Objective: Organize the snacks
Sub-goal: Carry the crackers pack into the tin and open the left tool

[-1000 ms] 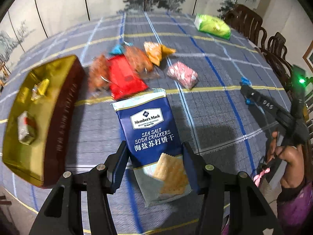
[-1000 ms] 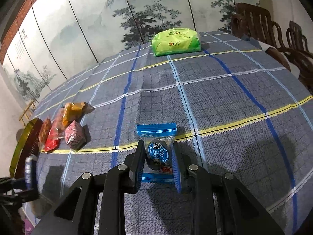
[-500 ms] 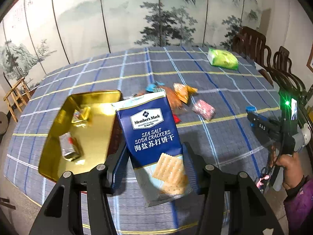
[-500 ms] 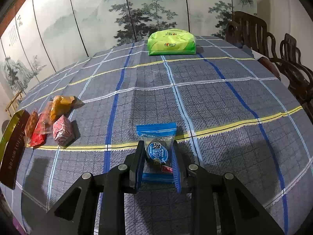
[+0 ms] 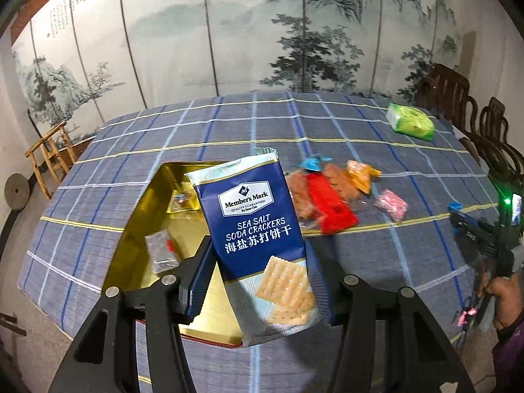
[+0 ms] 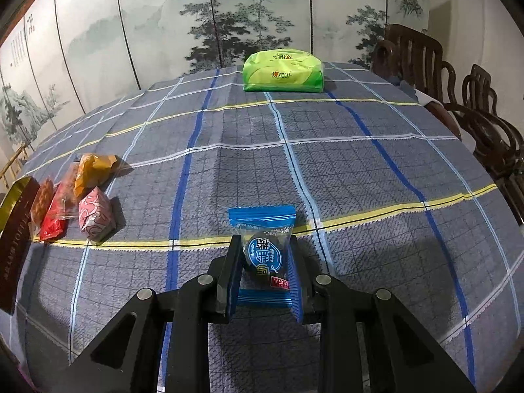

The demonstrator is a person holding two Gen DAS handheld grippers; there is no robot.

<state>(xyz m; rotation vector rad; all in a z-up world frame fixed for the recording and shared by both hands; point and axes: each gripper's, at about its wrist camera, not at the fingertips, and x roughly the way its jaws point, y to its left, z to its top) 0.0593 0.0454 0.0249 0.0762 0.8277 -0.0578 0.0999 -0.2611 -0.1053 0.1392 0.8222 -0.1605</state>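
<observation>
My left gripper (image 5: 258,258) is shut on a blue Member's Mark soda cracker packet (image 5: 255,226) and holds it upright above the near right part of the gold tin (image 5: 137,229). The tin holds a few small wrapped snacks (image 5: 160,252). My right gripper (image 6: 263,262) is shut on a small blue wrapped snack (image 6: 263,249) just above the checked tablecloth; it also shows at the right of the left wrist view (image 5: 471,229). A cluster of loose snacks (image 5: 330,196) lies right of the tin, with a pink one (image 6: 95,219) nearest.
A green packet (image 6: 283,72) lies at the table's far side. The tin's dark red wall (image 6: 13,249) shows at the left edge of the right wrist view. Dark wooden chairs (image 6: 475,108) stand along the right side. A painted screen stands behind the table.
My left gripper has lifted the cracker packet off the table and carried it left, over the gold tin. My right gripper has stayed shut on the blue snack, nearly still.
</observation>
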